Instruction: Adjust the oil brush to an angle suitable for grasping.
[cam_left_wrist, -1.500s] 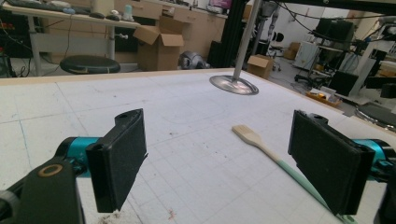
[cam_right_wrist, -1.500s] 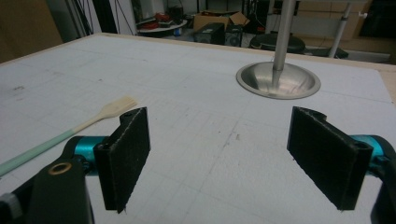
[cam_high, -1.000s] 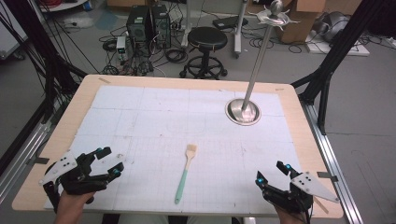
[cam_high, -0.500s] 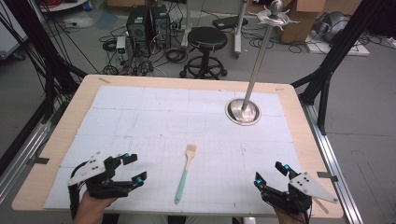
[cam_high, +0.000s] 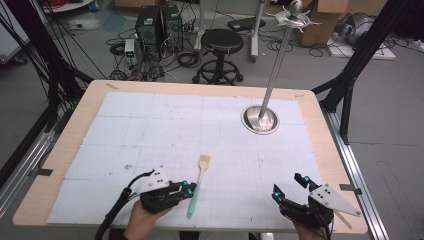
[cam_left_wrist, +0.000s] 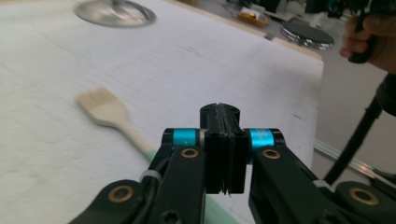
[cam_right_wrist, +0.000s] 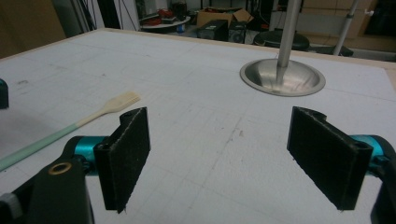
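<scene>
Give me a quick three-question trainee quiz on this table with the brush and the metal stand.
1. True or false: the right claw stands open with nothing between its jaws.
2. Which end of the brush lies nearer the metal stand: A the bristles, B the green handle?
3. What does the left claw hold?
Key: 1 true. 2 A. 3 Nothing: its jaws have just closed and press together with nothing between them, just over the brush's handle.
</scene>
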